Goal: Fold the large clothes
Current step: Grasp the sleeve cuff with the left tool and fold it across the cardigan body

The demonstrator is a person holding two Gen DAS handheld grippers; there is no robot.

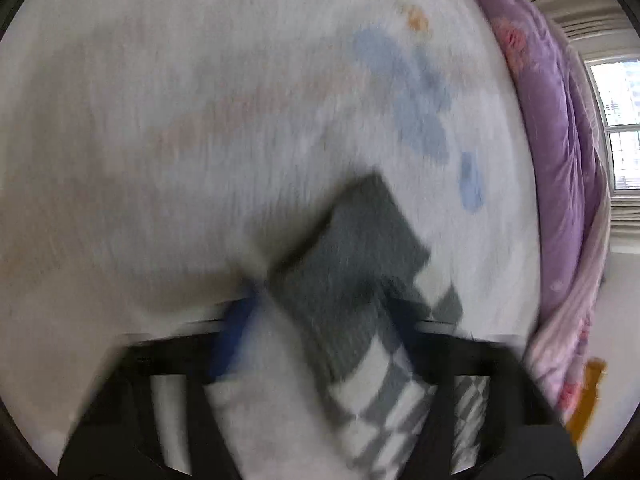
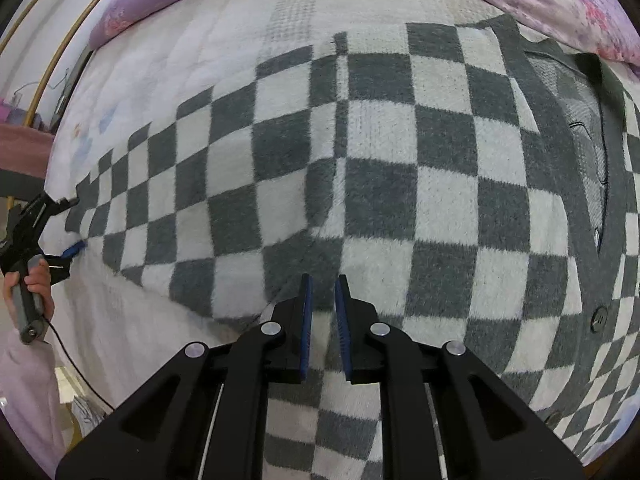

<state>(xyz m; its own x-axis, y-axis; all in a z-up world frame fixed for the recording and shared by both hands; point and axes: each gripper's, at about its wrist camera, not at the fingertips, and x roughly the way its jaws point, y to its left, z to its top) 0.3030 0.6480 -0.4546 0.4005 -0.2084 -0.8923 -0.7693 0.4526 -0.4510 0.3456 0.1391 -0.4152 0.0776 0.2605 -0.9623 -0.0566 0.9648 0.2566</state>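
A large fuzzy knit cardigan in a grey-and-white checkerboard pattern (image 2: pixel 360 168) lies spread flat across a white quilted bed (image 2: pixel 168 64), filling most of the right wrist view. Its dark grey ribbed button band (image 2: pixel 560 184) runs from 1 o'clock down towards 4 o'clock, with a dark round button (image 2: pixel 599 319) near the lower end. A vertical crease runs through the middle towards 12 o'clock. One sleeve stretches out towards 9 o'clock, tapering to its cuff. In the blurred left wrist view, that checked end (image 1: pixel 360 300) rises from 6 o'clock.
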